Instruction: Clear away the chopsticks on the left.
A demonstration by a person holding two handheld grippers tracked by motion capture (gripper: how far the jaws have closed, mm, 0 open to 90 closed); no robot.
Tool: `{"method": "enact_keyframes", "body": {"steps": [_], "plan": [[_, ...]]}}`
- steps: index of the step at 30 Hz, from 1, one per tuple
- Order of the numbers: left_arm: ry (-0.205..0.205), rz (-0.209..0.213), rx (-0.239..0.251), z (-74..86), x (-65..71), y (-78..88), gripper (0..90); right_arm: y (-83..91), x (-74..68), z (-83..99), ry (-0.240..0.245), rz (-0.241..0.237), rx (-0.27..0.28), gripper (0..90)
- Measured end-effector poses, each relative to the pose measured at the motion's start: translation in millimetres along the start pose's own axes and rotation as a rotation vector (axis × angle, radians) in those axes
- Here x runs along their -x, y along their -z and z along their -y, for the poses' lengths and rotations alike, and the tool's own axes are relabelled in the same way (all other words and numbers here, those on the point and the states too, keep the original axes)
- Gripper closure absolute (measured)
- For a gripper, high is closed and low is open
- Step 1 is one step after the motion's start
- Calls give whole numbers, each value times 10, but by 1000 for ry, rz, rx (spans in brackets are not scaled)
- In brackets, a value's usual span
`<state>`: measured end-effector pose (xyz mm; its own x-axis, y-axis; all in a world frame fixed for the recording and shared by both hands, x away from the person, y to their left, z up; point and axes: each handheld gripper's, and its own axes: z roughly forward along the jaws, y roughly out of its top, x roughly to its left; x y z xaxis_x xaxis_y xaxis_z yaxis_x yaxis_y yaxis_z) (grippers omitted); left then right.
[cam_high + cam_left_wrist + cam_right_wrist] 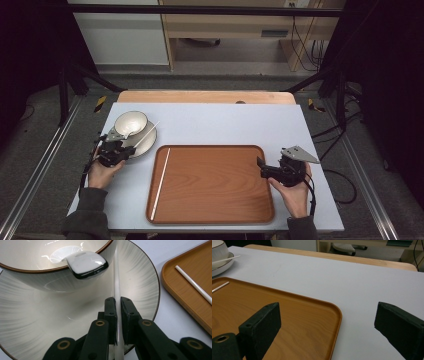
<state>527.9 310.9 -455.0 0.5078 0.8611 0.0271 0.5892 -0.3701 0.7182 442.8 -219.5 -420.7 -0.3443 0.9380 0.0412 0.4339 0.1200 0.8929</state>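
- Left gripper (117, 315) fingers (110, 315) pinch a white chopstick (116, 277), a thin smooth rod lying across the plate (142, 277), its long axis pointing away beside the bowl (30, 277).
- Right gripper (327, 325) fingers (262, 325) spread wide at the tray's (215, 200) right edge.
- Second chopstick (161, 182) lies lengthwise along the tray's left side.
- Tray: glossy wood-grain, rounded corners, on the pale counter (225, 122).

No legible text or labels

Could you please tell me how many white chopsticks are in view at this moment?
2. One chopstick lies along the left side of the wooden tray. The other chopstick lies across the plate beside the bowl, pinched in the left gripper.
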Motion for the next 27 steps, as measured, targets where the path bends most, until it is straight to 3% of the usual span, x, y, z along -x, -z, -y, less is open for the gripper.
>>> {"method": "enact_keyframes", "body": {"steps": [16, 27], "plan": [[33, 22, 51, -42, 169, 216, 843, 20, 17, -3, -7, -3, 8, 70], [62, -8, 92, 26, 343, 437, 843, 23, 17, -2, 2, -4, 12, 69]]}}
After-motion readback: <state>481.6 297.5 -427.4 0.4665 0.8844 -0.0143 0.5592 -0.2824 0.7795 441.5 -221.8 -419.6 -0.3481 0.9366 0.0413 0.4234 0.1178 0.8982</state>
